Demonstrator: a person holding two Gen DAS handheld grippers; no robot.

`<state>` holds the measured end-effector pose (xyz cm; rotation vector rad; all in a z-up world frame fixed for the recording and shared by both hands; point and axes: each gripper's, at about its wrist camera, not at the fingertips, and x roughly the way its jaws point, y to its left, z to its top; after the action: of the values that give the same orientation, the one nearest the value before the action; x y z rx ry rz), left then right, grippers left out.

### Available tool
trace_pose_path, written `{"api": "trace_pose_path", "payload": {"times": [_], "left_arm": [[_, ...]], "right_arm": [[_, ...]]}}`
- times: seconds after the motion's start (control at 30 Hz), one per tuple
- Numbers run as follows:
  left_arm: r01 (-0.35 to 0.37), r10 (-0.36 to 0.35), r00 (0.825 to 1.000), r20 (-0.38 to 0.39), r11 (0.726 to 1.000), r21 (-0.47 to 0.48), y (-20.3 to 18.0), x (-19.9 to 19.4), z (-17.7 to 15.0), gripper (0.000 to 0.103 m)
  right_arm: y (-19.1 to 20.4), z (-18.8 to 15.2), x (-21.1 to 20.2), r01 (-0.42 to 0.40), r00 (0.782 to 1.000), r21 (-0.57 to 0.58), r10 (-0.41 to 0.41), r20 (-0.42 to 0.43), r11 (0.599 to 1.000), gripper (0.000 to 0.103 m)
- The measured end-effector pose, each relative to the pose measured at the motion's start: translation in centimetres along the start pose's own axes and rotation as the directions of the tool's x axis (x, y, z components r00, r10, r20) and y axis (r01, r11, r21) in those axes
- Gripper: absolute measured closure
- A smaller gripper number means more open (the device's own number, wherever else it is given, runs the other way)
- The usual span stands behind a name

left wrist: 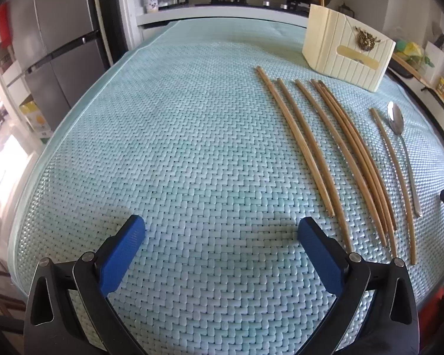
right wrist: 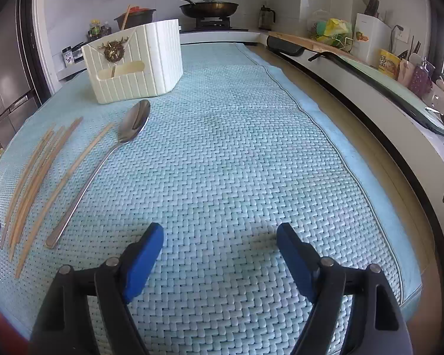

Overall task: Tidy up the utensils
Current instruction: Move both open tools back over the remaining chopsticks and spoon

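Though well apart from right claw (right wrist: 220,239), spoon (right wrist: 103,159) leftward.

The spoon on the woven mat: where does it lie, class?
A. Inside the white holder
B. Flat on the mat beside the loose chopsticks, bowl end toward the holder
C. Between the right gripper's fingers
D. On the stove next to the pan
B: the spoon lies flat on the mat next to the chopsticks, its bowl pointing toward the white holder, and neither gripper touches it.
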<state>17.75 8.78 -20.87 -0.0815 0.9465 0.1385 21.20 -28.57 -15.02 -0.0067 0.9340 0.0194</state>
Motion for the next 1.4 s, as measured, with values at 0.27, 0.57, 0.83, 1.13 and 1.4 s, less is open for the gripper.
{"api": "trace_pose_path", "payload": {"times": [0.27,0.57,0.83,1.13,1.4], "left_arm": [[-0.003,0.003,1.000,0.009,1.000,0.015,0.1,-0.1,-0.2,0.000],[0.001,-0.001,1.000,0.022,1.000,0.019,0.1,-0.3,-0.3,0.000],[0.035,-0.035,0.995,0.090,0.999,-0.001,0.5,-2.2,1.2,0.000],[0.140,-0.135,0.988,0.077,0.988,-0.071,0.7,-0.7,7.9,0.001],[0.091,-0.091,0.996,0.003,0.993,-0.072,-1.1,5.5,12.3,0.001]], "right_arm": [[-1.9,0.3,0.8,0.067,0.998,0.097,-0.066,-0.019,0.993,0.000],[-1.8,0.2,0.6,0.055,0.998,0.058,-0.055,-0.003,0.997,0.000],[-2.0,-0.3,-0.4,-0.007,1.000,0.079,0.007,-0.007,0.997,0.000],[0.6,0.9,-2.3,-0.060,0.996,-0.014,0.060,0.062,0.998,0.014],[1.2,0.8,-3.0,-0.101,0.993,-0.036,0.103,0.062,0.994,0.039]]}}
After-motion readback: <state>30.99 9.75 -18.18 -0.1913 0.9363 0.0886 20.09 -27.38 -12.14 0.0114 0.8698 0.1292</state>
